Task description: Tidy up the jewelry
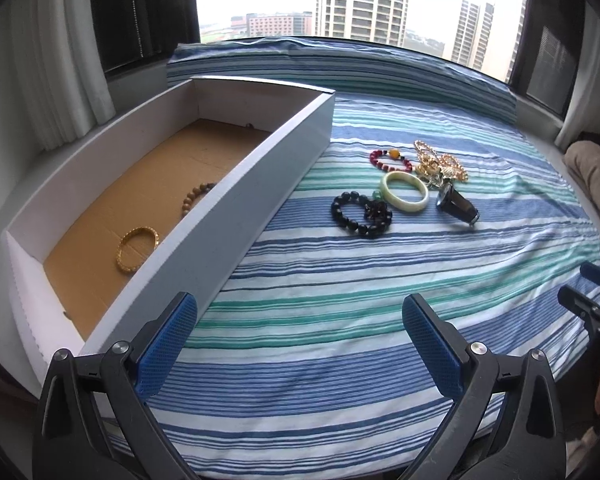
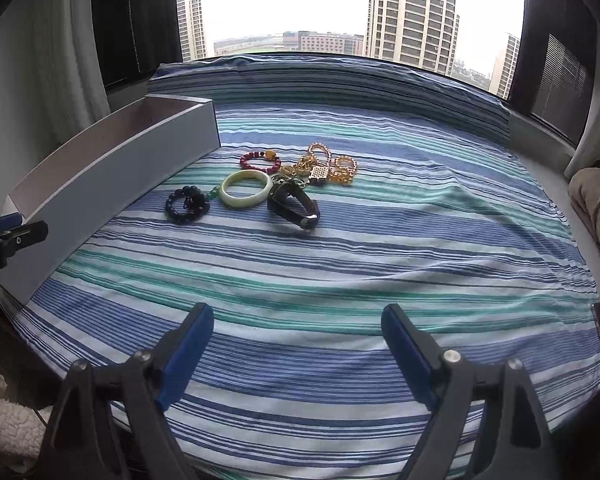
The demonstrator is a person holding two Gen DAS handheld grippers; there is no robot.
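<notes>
A long white box [image 1: 260,184] with a brown cardboard floor lies on the left of the striped cloth [image 1: 340,300]. Inside it rest a gold bangle [image 1: 138,249] and a brown bead bracelet [image 1: 196,198]. On the cloth sit a black bead bracelet [image 1: 360,214], a pale jade bangle [image 1: 405,191], a red bead bracelet [image 1: 391,160], a dark watch [image 1: 458,205] and a tangle of gold chains [image 1: 440,162]. My left gripper [image 1: 300,316] is open and empty near the box's front corner. My right gripper [image 2: 298,324] is open and empty, well short of the jewelry pile [image 2: 268,184].
A window with a folded striped cushion [image 1: 340,60] runs along the back. Curtains [image 1: 60,60] hang at the left, and a beige bundle [image 1: 596,184] lies at the right edge. The right gripper's tip [image 1: 592,292] shows at the right of the left wrist view.
</notes>
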